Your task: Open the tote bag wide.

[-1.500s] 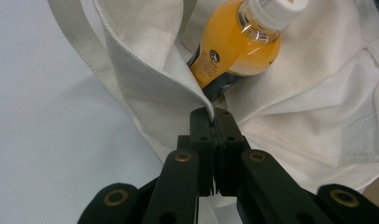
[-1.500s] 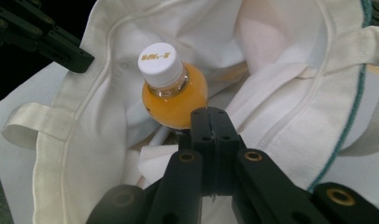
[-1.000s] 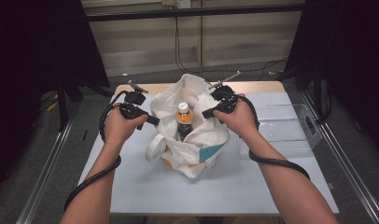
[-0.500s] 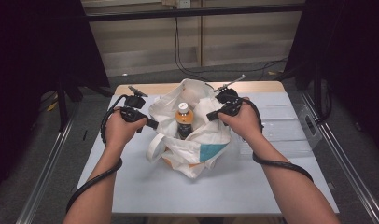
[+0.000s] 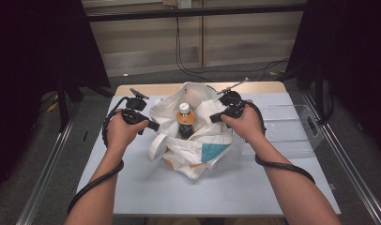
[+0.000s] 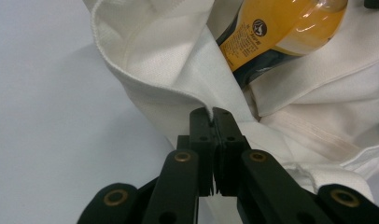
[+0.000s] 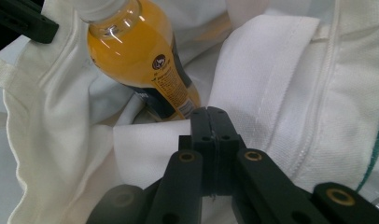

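A white cloth tote bag sits in the middle of the pale table, its mouth held apart, and an orange drink bottle with a white cap and dark label stands inside it. The left gripper is at the bag's left rim, its jaws pressed together on a pinch of the white fabric hem; in the left gripper view the cloth runs into the seam between the two black jaws, with the bottle just past it. The right gripper is at the opposite rim, jaws likewise clamped tight on a fold of the bag's edge, the bottle leaning just beyond. A clear plastic container lies on the table to the right of the bag.
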`<action>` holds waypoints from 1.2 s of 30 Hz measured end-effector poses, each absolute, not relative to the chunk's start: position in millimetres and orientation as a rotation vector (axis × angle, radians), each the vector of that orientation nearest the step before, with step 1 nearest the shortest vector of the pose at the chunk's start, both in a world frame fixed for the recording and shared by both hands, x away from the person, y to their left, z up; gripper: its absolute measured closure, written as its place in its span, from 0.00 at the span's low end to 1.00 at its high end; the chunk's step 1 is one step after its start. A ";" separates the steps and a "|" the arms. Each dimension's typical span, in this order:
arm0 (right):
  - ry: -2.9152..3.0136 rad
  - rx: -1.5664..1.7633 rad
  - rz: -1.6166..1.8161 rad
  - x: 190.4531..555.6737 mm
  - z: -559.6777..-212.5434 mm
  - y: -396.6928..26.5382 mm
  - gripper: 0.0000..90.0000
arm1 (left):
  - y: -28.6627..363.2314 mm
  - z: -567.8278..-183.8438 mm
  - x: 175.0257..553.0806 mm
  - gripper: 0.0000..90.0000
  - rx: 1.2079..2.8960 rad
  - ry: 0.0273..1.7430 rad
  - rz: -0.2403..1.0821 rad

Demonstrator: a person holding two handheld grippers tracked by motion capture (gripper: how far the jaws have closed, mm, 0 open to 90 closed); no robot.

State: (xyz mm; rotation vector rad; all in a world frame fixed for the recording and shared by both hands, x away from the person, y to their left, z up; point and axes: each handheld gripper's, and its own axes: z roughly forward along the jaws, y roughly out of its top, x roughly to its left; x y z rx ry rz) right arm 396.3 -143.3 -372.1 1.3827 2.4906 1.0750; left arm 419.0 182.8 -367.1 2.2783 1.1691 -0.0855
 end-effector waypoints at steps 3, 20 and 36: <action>2.489 1.386 1.067 396.3 -373.9 -144.6 1.00 | 182.8 -368.6 419.2 0.98 2.279 1.170 -0.084; 2.486 1.401 1.075 395.7 -385.6 -155.5 1.00 | 182.6 -377.4 419.9 0.98 2.277 1.181 -0.088; 2.485 1.415 1.069 395.7 -388.6 -157.8 1.00 | 181.8 -385.2 419.9 0.97 2.276 1.178 -0.082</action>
